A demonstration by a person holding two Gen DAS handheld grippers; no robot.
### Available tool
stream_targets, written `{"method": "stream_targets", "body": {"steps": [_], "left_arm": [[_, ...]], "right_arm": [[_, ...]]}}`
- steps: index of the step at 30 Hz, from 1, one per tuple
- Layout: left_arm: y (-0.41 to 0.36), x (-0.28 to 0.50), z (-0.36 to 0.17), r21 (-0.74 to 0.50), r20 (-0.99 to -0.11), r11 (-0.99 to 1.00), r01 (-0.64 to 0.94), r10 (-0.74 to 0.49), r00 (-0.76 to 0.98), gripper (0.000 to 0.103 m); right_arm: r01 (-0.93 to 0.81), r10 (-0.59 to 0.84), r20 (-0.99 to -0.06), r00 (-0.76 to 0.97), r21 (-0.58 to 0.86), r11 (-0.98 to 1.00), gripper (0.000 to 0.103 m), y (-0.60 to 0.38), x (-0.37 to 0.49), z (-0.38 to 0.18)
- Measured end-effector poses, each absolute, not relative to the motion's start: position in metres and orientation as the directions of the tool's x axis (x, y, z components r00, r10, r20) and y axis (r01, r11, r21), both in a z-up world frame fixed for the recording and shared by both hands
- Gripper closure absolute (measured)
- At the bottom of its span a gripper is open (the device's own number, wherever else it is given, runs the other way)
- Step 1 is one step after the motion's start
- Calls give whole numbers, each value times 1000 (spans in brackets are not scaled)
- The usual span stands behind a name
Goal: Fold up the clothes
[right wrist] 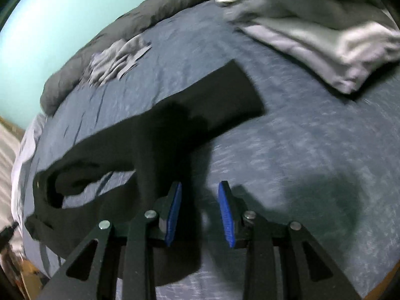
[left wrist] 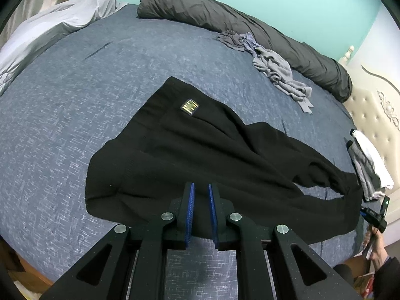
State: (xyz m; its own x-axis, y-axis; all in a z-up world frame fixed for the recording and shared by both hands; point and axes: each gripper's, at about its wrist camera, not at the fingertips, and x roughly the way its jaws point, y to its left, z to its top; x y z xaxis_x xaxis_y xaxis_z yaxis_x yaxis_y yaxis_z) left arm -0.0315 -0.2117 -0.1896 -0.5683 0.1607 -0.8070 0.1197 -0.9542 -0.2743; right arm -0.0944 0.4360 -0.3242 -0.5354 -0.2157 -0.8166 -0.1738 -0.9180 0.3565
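Note:
A pair of black trousers (left wrist: 200,150) lies spread on the blue bedspread (left wrist: 75,100), with a gold label (left wrist: 190,106) near its waistband. My left gripper (left wrist: 200,186) hovers over the trousers' near edge, its blue pads a small gap apart with nothing between them. In the right wrist view, the trousers (right wrist: 155,137) stretch from the centre to the lower left. My right gripper (right wrist: 200,183) is open and empty, just above the trousers' right edge and the bedspread (right wrist: 300,150).
A crumpled grey garment (left wrist: 280,72) and a dark grey rolled duvet (left wrist: 250,30) lie at the far side. A pale sheet pile (left wrist: 50,25) sits far left. Folded white and grey clothes (left wrist: 370,165) rest by the cream headboard (left wrist: 375,115). A pale folded blanket (right wrist: 325,37) shows upper right.

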Motion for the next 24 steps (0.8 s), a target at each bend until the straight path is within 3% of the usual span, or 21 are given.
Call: {"method": "stream_targets", "body": {"steps": [8,12,13,14,15,19,21,22,23,24], "left_arm": [[-209,-33,-193,-275,-810,-954,118,164,-562,90],[-208,-34,-194,-274,-812,-955,115,166,-559,90],[-208,-34,-194,-275,-812,-955,115,167,-559,90],[-208,-34,-194,-275,-812,-955,115,167,-559,90],[-208,-34,-194,-275,-812,-954,115,167,-559,90],[-208,-33,-194,-276,-811,-954,115,167,-560,90],[-208,-33,-193,-275,-811,-954,115,166,-561,89],[-209,-33,-193,-275,-811,-955,116,165,-561,89],[-209,-33,-193,-274,-811,-955,116,165,-561,89],[-209,-33,-192,-273,-811,-955,116,164,-562,89]], "right_arm": [[40,-294,-843,-451,310,-950,73,374,-108,-338],[27,-220,-868,-445,232,-972,72,366,-110,-345],[7,-198,-873,-446,218,-976,64,367,-111,-346],[-13,-176,-877,-447,203,-979,48,368,-112,-346],[-32,-157,-880,-448,191,-981,44,369,-113,-347],[-68,-189,-877,-442,243,-968,43,378,-113,-352],[-57,-194,-866,-460,247,-967,47,378,-111,-351],[-43,-203,-861,-466,252,-967,63,378,-109,-350],[-30,-210,-856,-472,254,-967,74,377,-107,-349],[-20,-201,-851,-486,241,-970,76,375,-106,-345]]}}
